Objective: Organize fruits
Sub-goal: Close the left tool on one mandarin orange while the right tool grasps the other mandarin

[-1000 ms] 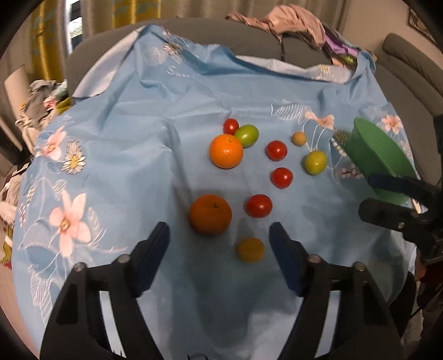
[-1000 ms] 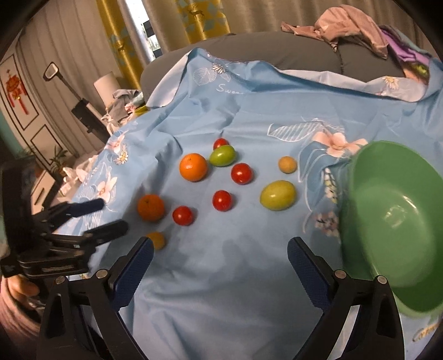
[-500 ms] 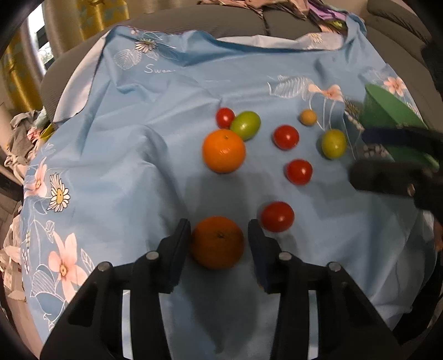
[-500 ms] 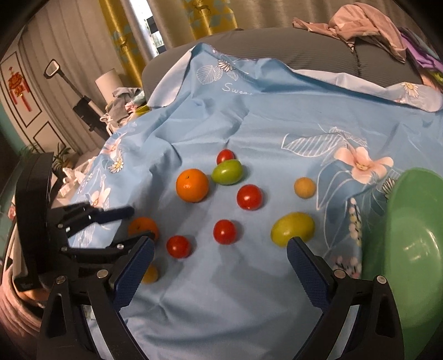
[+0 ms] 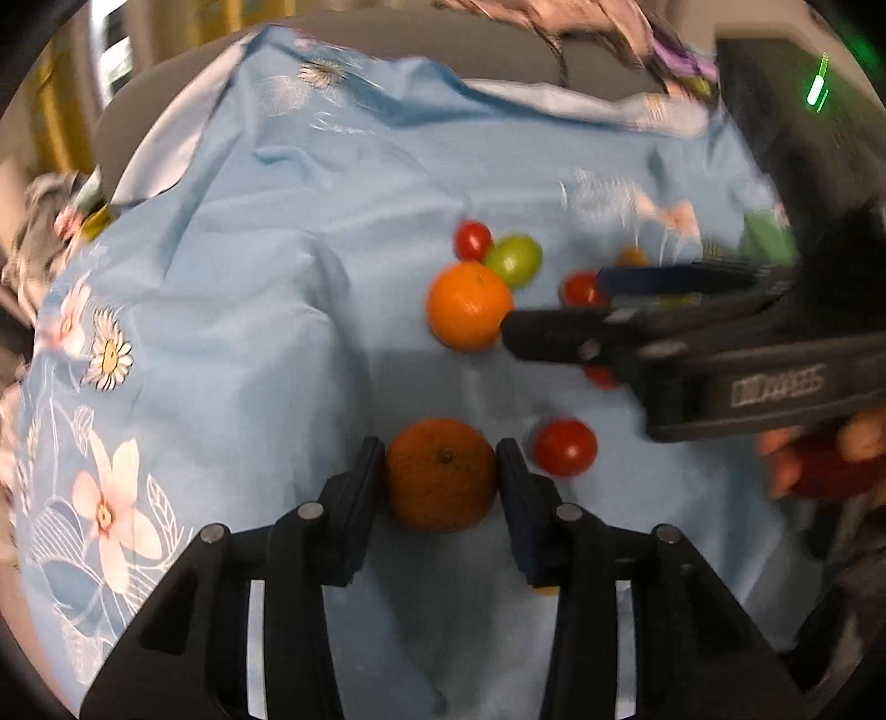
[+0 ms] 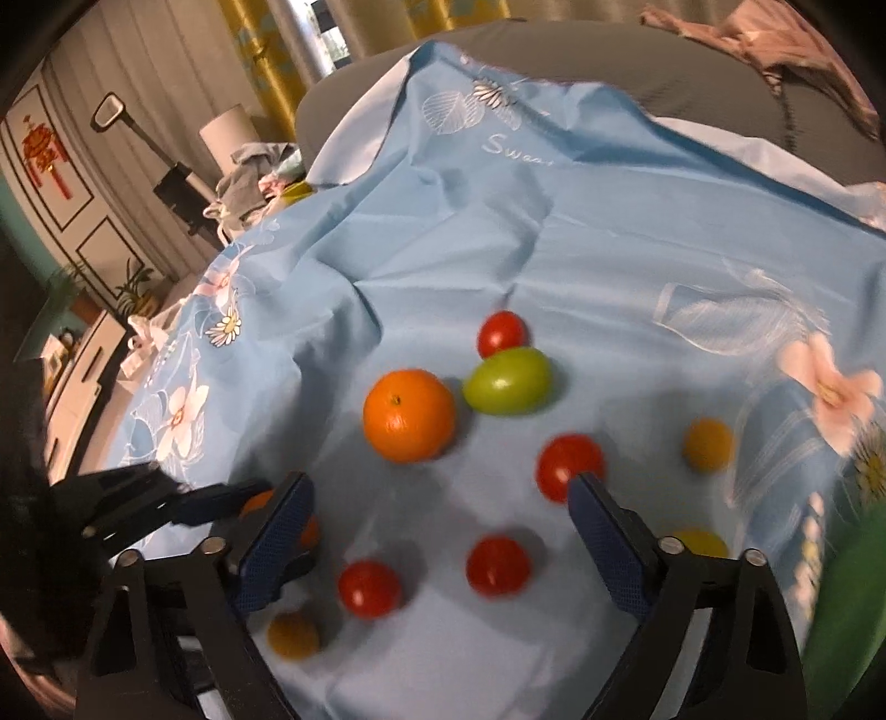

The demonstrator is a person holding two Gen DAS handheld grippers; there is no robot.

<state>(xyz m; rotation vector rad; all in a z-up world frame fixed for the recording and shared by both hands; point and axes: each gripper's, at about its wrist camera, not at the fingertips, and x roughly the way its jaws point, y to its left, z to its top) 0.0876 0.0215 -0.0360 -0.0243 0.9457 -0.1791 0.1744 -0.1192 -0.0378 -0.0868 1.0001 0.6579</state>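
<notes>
My left gripper [image 5: 440,476] is shut on a dark orange [image 5: 440,476] that sits on the blue flowered cloth [image 5: 249,310]. A red tomato [image 5: 565,447] lies just right of it. A brighter orange [image 6: 408,415], a green tomato [image 6: 508,382] and several red tomatoes, one of them [image 6: 569,466], lie ahead of my right gripper [image 6: 437,531], which is open and empty above the cloth. The right gripper also shows in the left wrist view [image 5: 554,310], reaching in from the right. A green bowl [image 6: 847,615] shows at the right edge.
Two small yellow fruits [image 6: 707,444] [image 6: 293,634] lie among the tomatoes. The cloth covers a grey sofa [image 6: 637,61] with clothes piled at its back [image 6: 775,44]. A lamp and furniture [image 6: 227,133] stand to the left.
My left gripper moved forward and closed around the dark orange. My right gripper swung left over the fruits, away from the green bowl.
</notes>
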